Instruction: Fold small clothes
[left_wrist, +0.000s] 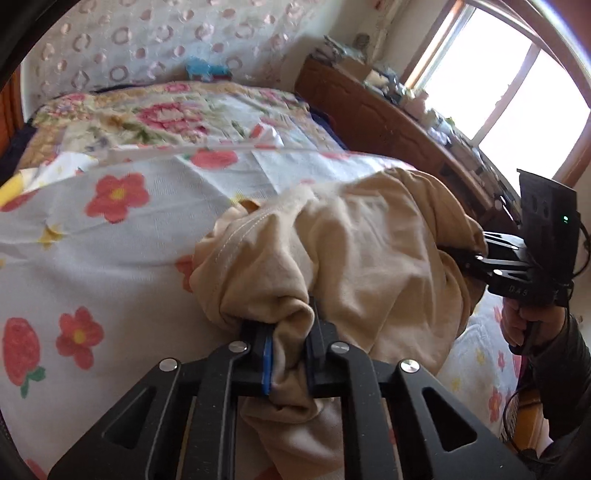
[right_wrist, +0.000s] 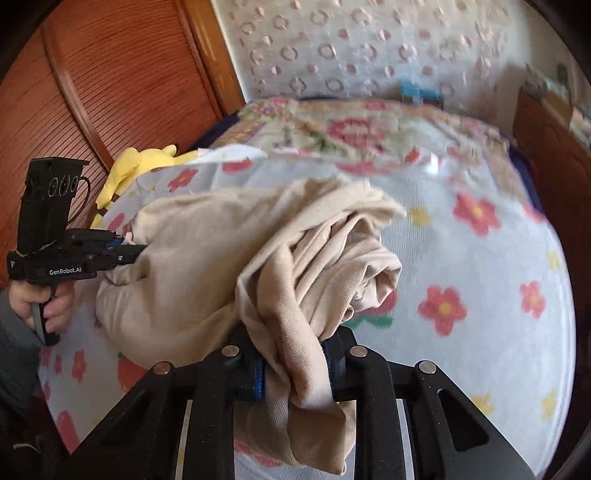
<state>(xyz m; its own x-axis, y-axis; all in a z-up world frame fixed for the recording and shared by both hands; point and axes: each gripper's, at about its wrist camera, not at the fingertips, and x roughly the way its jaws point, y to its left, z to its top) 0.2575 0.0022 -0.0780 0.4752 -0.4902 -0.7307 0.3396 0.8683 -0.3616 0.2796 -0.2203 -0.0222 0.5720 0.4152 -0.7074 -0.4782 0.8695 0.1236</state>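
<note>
A cream-coloured small garment (left_wrist: 354, 251) lies bunched on the flower-print bed sheet (left_wrist: 92, 258). My left gripper (left_wrist: 290, 354) is shut on a bundled edge of it, cloth squeezed between the blue-lined pads. At the right of the left wrist view, my right gripper (left_wrist: 469, 254) bites into the garment's other side. In the right wrist view, the same garment (right_wrist: 229, 258) is pinched in my right gripper (right_wrist: 295, 369), with a thick fold hanging between the pads. My left gripper (right_wrist: 129, 249) shows at the left there, holding the far edge, a hand (right_wrist: 44, 302) on its grip.
A quilt with large pink flowers (left_wrist: 166, 114) covers the far half of the bed. A wooden headboard shelf (left_wrist: 399, 122) with clutter runs under the window. A slatted wooden door (right_wrist: 110, 92) and a yellow plush toy (right_wrist: 133, 166) stand at the bed's left side.
</note>
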